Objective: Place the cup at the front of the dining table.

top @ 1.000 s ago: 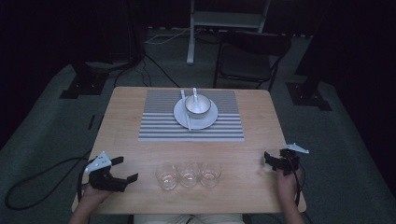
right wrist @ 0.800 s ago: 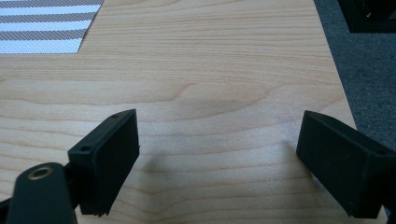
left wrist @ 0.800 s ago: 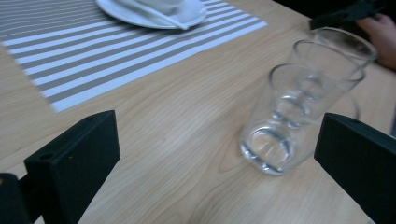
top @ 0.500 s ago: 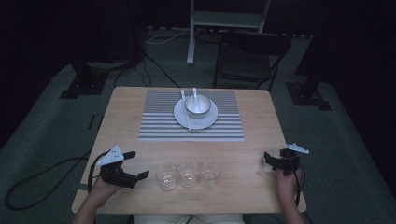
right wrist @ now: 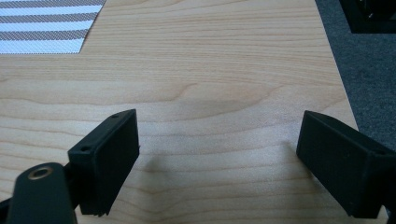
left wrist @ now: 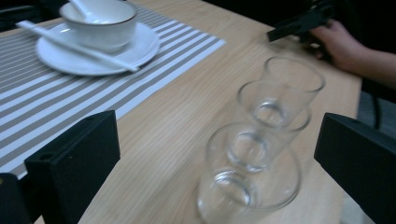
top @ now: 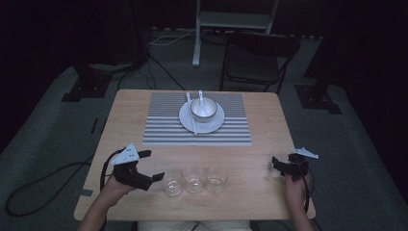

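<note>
Jaws spread wide, the left gripper (top: 153,167) is pointing at the nearest glass (top: 172,181) without touching it; the right gripper (top: 278,163) is resting released on the table (top: 250,202).

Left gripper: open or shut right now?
Open. The left gripper has its jaws spread wide either side of the nearest glass, touching nothing.

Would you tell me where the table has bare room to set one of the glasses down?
Bare wood lies between the three glasses and the right gripper, and along the table edge right of the striped mat. A narrower strip runs between mat and glasses. It is crowded at the plate with bowl, and where the left gripper meets the glasses.
</note>
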Demonstrator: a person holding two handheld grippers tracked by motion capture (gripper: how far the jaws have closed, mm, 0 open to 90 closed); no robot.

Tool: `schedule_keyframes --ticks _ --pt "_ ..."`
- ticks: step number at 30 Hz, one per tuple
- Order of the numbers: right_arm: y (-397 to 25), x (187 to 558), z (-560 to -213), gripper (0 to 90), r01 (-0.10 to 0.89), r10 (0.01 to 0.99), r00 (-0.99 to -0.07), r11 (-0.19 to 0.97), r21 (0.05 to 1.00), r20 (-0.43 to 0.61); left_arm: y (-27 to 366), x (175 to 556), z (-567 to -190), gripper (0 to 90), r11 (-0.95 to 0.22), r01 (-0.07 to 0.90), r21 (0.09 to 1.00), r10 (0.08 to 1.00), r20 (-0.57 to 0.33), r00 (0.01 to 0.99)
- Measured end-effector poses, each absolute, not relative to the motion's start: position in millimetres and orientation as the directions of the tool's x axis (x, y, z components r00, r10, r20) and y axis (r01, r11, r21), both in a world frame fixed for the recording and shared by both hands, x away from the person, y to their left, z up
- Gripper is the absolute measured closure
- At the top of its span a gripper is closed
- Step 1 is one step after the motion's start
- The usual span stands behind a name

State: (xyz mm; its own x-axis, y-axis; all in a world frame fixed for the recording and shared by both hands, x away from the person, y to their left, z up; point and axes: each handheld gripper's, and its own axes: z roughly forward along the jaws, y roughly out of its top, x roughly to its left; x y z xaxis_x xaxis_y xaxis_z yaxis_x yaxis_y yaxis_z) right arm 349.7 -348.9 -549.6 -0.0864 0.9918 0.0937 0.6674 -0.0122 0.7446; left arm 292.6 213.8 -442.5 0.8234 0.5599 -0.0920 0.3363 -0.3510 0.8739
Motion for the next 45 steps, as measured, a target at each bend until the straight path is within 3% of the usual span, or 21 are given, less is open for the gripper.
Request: schedule_keyframes --ticks 14,20,24,37,45 --pt "-349.4 349.6 -549.5 12.6 0.666 0.991 -0.088 -0.015 0.746 0.098 172.2 305.1 -423.4 0.7 -0.404 0.284 0.869 0.491 -0.055 0.869" --pt "-349.6 349.6 -549.5 12.6 0.666 0.991 -0.089 -0.015 0.746 0.1 142.8 309.6 -418.9 0.7 -0.489 0.249 0.836 0.435 -0.014 0.9" --pt "-349.6 349.6 -549.6 12.6 0.666 0.991 -0.09 -0.015 0.746 0.1 132.7 311.8 -418.9 0.7 -0.506 0.255 0.824 0.4 -0.038 0.916" --pt "-349.7 349.5 -549.5 12.7 0.666 0.99 -0.094 -0.015 0.746 0.103 100.2 307.4 -449.8 0.7 -0.684 0.237 0.69 0.331 0.005 0.943" --pt "-349.7 349.6 -549.5 12.6 0.666 0.99 -0.095 -0.014 0.746 0.104 94.3 311.4 -459.2 0.7 -0.717 0.247 0.652 0.331 0.007 0.944"
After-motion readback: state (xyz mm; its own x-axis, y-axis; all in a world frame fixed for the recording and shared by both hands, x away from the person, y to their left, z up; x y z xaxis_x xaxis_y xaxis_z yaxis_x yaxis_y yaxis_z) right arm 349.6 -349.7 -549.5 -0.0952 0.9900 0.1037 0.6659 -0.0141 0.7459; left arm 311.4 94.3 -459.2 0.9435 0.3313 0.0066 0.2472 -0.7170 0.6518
